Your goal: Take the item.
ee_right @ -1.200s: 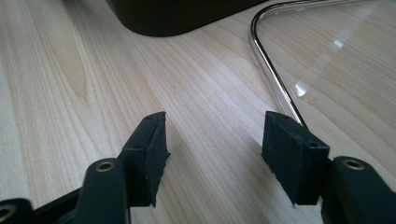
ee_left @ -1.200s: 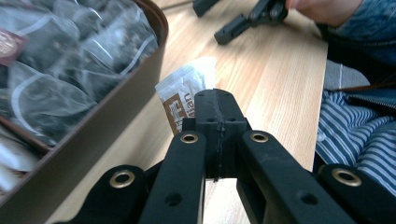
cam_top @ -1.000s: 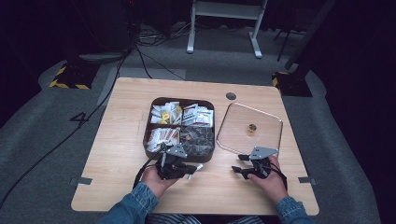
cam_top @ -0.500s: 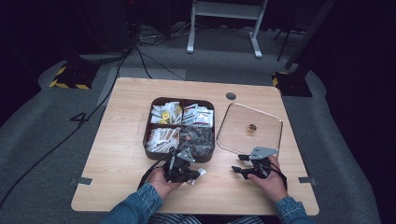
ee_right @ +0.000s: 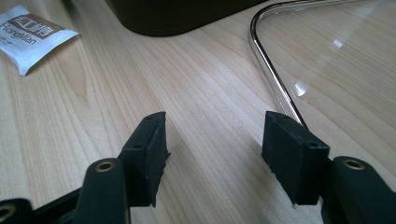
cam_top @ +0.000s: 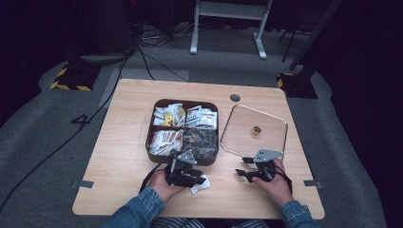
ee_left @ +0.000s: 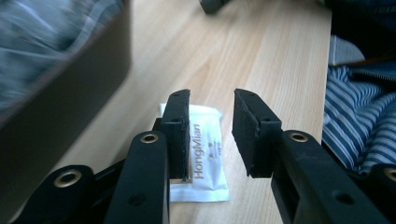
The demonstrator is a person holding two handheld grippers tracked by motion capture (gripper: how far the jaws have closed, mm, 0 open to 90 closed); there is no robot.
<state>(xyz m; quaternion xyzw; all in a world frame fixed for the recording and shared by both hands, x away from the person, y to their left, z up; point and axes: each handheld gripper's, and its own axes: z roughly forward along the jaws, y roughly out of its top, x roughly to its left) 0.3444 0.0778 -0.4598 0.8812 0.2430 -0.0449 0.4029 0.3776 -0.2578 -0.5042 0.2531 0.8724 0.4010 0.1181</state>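
On table: flat white sachet, grey "HongMian" print; left tongs just released, right tongs apart, empty.

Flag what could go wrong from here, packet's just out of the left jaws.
1. The white sachet lies flat on the table under the left gripper, whose jaws have just been opening; a re-grip may only push it.
2. The glass lid lies beside the right gripper, whose jaws are open; a careless sweep could knock its rim.
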